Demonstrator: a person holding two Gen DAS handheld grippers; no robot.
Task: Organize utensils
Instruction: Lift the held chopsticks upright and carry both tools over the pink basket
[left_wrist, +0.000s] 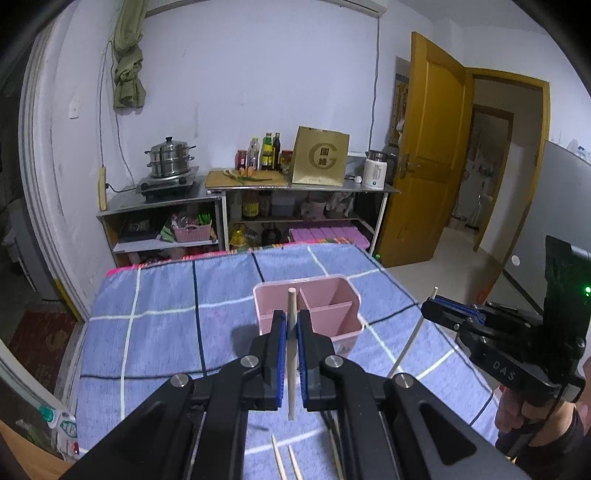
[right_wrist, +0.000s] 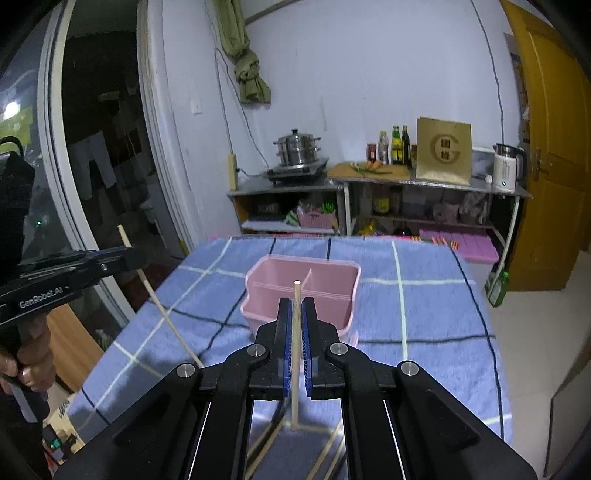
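Both claws (left_wrist: 291, 328) (right_wrist: 296, 314) grip chopsticks (left_wrist: 291, 354) (right_wrist: 296, 354); loose ones (left_wrist: 279, 459) run off-frame.

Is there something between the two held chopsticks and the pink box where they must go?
Nothing visible. The left gripper and right gripper each hold a chopstick upright, short of the pink divided organizer. Only bare checked cloth lies between.
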